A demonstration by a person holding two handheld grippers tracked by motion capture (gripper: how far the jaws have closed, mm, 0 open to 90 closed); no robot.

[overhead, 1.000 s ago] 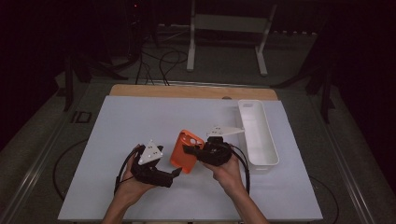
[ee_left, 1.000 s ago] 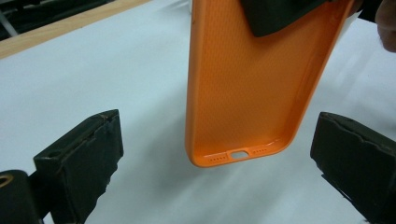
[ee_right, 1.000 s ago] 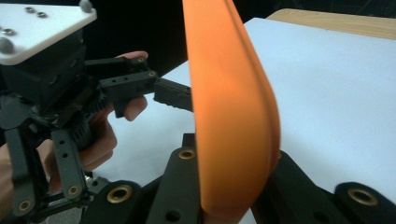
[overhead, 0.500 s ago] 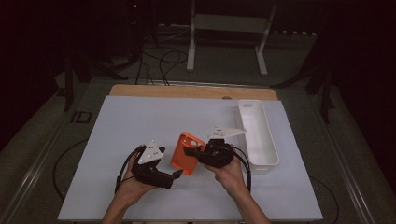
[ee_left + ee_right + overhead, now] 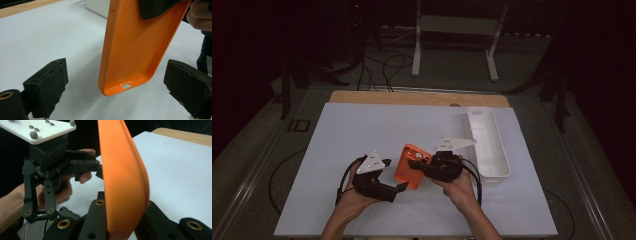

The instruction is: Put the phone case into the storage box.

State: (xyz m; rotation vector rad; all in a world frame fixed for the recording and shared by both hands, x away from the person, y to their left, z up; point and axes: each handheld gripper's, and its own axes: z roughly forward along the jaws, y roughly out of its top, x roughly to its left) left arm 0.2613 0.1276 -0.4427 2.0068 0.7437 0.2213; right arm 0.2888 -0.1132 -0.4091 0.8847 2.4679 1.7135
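Observation:
An orange phone case (image 5: 411,170) is held off the white mat, with my right gripper (image 5: 416,164) shut on its upper end. In the right gripper view the case (image 5: 122,177) stands edge-on between the black jaws of the right gripper (image 5: 122,220). My left gripper (image 5: 399,188) is open at the case's lower end. In the left gripper view the case's bottom end (image 5: 132,55), with its charging-port cutout, hangs between the wide-apart pads (image 5: 51,80) without touching either. The left gripper (image 5: 96,168) and its hand also appear behind the case in the right gripper view.
A long white tray (image 5: 488,147) stands on the mat to the right of my right hand. The white mat (image 5: 362,125) stretches away behind and to the left. A wooden table edge (image 5: 412,97) runs along the back, with stand legs and cables beyond.
The right gripper has shifted the orange case only slightly. The left gripper has kept still.

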